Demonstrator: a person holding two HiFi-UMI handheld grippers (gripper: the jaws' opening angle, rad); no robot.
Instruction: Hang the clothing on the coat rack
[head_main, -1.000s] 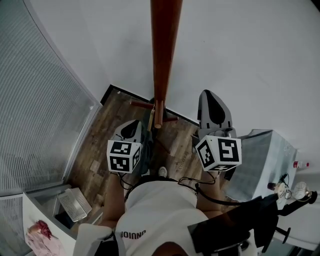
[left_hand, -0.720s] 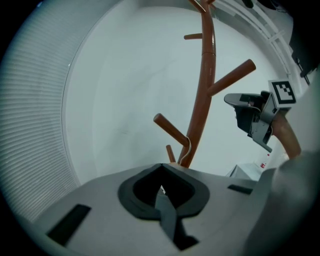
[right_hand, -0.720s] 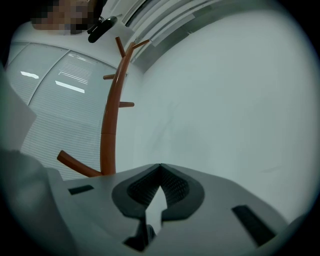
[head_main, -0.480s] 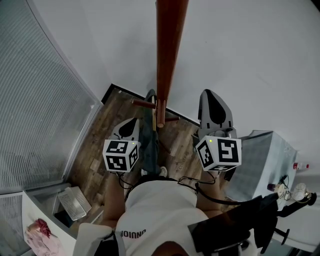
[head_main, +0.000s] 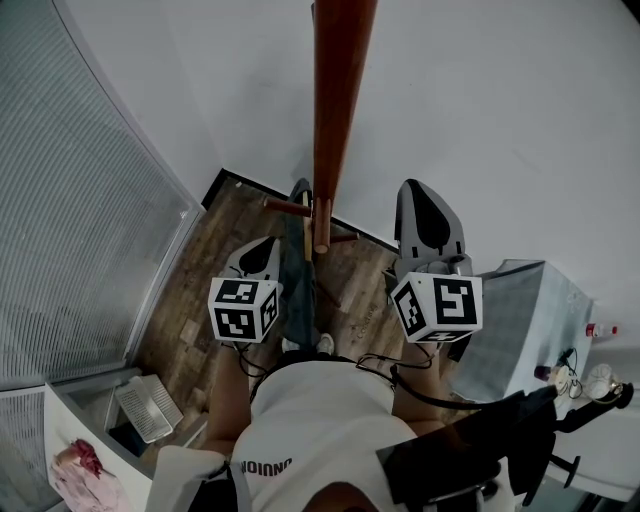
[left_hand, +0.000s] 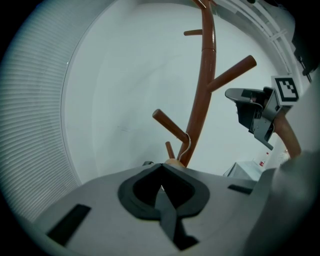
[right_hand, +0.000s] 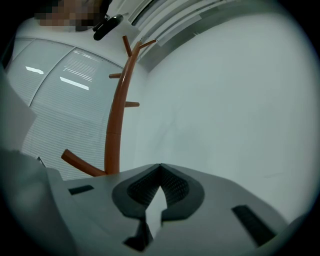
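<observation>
clothing (head_main: 298, 265), dark and limp, hangs from a wooden hanger (left_hand: 172, 161) whose wire hook (left_hand: 188, 142) sits over a low peg (left_hand: 170, 125) of the coat rack (head_main: 335, 100), at 12 o'clock in the head view. left gripper (left_hand: 161, 169) is at the clothing's 9 o'clock, just beside it, jaws together at the tips. something dark shows in the slit behind the tips, and i cannot tell whether any cloth is pinched. right gripper (right_hand: 160, 169) is at the clothing's 3 o'clock, apart from it, jaws likewise tip to tip, with bare wall (right_hand: 225, 100) showing through the slit.
</observation>
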